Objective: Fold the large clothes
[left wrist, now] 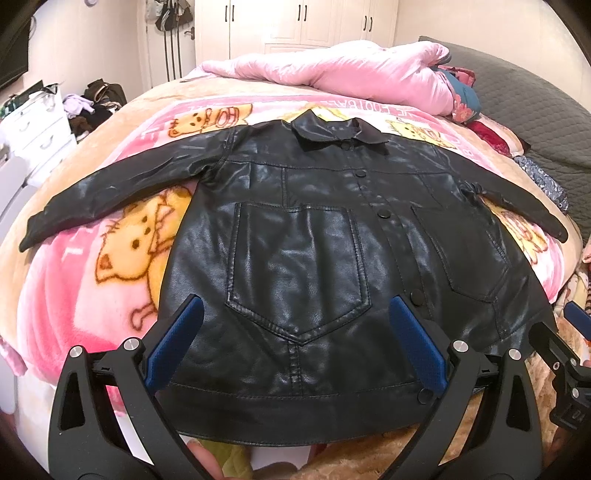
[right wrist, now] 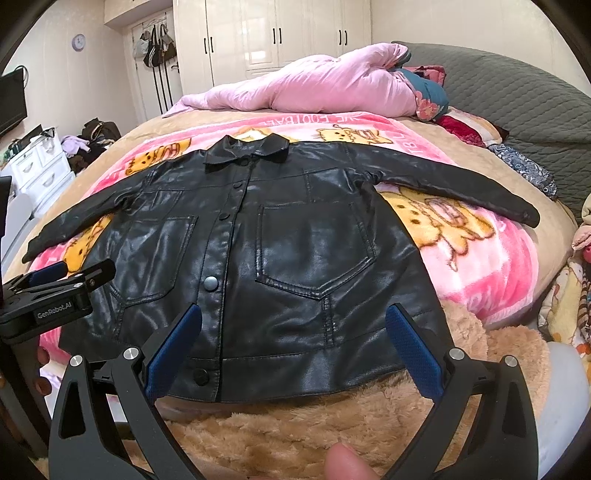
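A wide bed filling both views, grey quilted cover at the upper right. Across its middle a pink blanket printed with yellow cartoon cats. Along the top of the frame, behind it, a rumpled pink quilt. White wardrobe doors at upper centre; a white chest of drawers at the left edge.

On the blanket, centre of both frames, a black leather jacket: lying flat, front up, buttoned shut, collar toward the top of the frame, hem toward the bottom. Both sleeves spread wide, one reaching to mid-left, the other to mid-right. Two large patch pockets on the front. Under the hem, at the lower part of the right wrist view, a tan plush throw.

At lower centre of the left wrist view, the left gripper, jaws spread wide apart and holding nothing, blue pads framing the jacket's lower left front above the hem. At lower centre of the right wrist view, the right gripper, jaws likewise released and wide, hovering over the jacket's lower right front. Whether either touches the leather: cannot tell. At the very bottom edge, a fingertip.
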Demonstrator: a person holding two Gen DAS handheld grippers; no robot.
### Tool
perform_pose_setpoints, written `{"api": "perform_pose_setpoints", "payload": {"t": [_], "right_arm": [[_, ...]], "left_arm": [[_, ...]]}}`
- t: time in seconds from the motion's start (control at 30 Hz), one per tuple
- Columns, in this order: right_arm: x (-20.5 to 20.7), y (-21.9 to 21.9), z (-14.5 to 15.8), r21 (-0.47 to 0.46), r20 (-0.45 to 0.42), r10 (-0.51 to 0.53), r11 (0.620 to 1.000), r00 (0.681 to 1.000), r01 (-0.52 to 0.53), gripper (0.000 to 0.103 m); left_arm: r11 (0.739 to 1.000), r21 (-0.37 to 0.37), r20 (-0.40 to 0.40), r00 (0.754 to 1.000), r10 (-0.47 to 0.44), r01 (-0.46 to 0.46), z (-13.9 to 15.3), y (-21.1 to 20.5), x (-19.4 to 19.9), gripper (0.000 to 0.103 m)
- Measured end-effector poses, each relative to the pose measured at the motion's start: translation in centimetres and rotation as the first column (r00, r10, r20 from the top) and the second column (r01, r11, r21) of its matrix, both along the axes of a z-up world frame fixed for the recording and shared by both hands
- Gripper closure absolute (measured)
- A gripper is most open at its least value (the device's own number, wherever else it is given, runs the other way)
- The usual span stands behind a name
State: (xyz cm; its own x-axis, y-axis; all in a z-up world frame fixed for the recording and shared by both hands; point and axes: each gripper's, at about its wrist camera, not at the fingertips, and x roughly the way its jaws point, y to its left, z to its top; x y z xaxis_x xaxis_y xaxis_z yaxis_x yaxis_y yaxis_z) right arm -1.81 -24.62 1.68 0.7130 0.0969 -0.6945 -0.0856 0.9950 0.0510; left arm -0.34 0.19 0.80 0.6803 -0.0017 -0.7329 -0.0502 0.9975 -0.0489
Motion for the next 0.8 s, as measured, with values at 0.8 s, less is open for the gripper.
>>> {"api": "perform_pose_setpoints", "payload": {"t": [0.8], "right_arm": [[8.5, -2.8, 2.8, 0.048, -0.029, -0.005, 0.999, 1.0, 0.006, 0.004]], "left_arm": [[0.999, 0.022, 0.052, 0.998, 0.037, -0.039, 3.1, -1.3, 8.3, 0.009]]}}
